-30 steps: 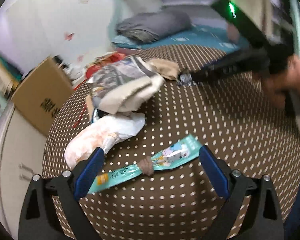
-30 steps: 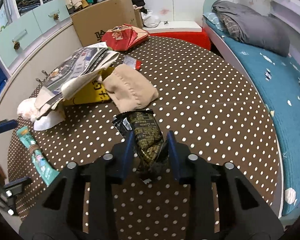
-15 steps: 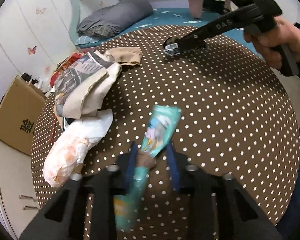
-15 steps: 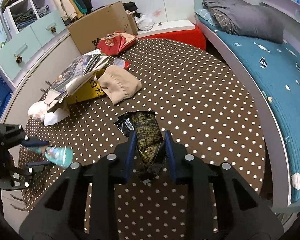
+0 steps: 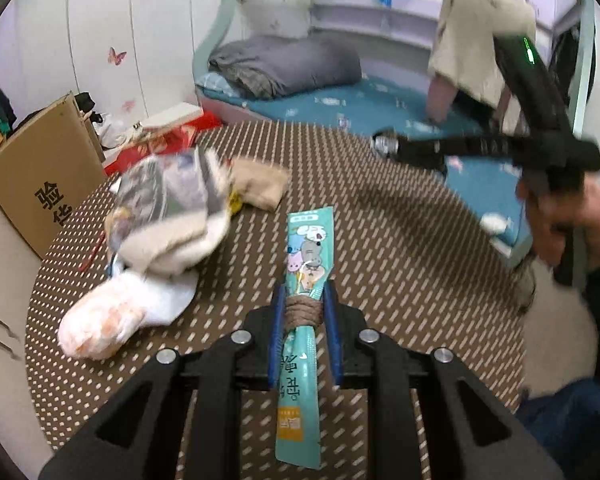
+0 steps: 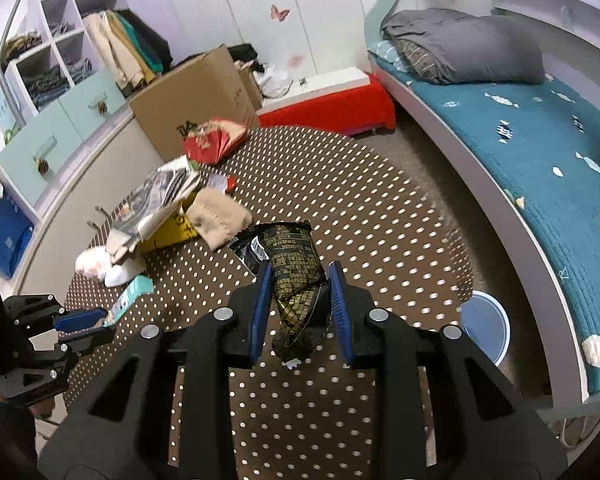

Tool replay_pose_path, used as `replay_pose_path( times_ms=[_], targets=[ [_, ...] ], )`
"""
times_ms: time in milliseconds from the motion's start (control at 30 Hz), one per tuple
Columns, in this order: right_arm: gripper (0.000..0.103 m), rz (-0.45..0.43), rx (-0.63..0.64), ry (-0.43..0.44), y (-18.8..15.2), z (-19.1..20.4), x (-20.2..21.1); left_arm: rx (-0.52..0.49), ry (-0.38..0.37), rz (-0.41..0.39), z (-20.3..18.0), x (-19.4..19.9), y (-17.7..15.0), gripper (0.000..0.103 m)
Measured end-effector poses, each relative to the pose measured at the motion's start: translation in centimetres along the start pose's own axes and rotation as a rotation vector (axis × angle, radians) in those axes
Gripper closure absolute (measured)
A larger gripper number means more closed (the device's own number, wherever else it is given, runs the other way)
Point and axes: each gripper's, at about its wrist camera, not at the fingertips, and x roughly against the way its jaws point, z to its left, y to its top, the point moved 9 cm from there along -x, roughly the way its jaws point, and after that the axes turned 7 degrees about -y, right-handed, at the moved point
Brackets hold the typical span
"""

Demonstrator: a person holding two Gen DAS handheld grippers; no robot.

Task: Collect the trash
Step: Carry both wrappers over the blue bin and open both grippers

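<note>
In our left wrist view, the left tool (image 5: 303, 308) sits at lower centre with its blue pads pinched on a teal snack wrapper (image 5: 306, 264), gripping it at the brown cord wound round its middle. The wrapper runs lengthwise between the pads, one end pointing up the frame, the other hanging toward the bottom edge, lifted off the brown polka-dot desk (image 5: 380, 248). Left of it lie a crumpled white bag (image 5: 116, 316) and a heap of newspaper and cloth (image 5: 172, 204).

In our right wrist view, the right tool (image 6: 298, 304) at lower centre is pressed onto a black and gold wrapper (image 6: 292, 268), its crumpled lower end between the pads and its flat top fanning upward above the desk. At the left edge of this frame we see the left tool with the teal wrapper. A round blue-rimmed bin (image 6: 486, 332) sits on the floor at the right, between desk and bed (image 6: 520, 152).
</note>
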Motion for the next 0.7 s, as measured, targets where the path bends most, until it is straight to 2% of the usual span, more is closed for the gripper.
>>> replay_pose_path(
  times_ms=[333,567,700],
  targets=[
    [0.075,-0.100,-0.098,0.003,2.5,-4.4,4.2,0.086,-0.029,-0.095,-2.9,-2.0,6.4,0.085],
    [0.075,-0.197,-0.224,-0.050,4.8,-10.9,8.1,0.133,-0.076,-0.163,-5.6,-3.2,10.8,0.085],
    [0.075,-0.225,-0.292,-0.092,5.2,-14.6,9.4,0.150,-0.105,-0.192,-7.4,-3.9,12.7,0.085]
  ],
)
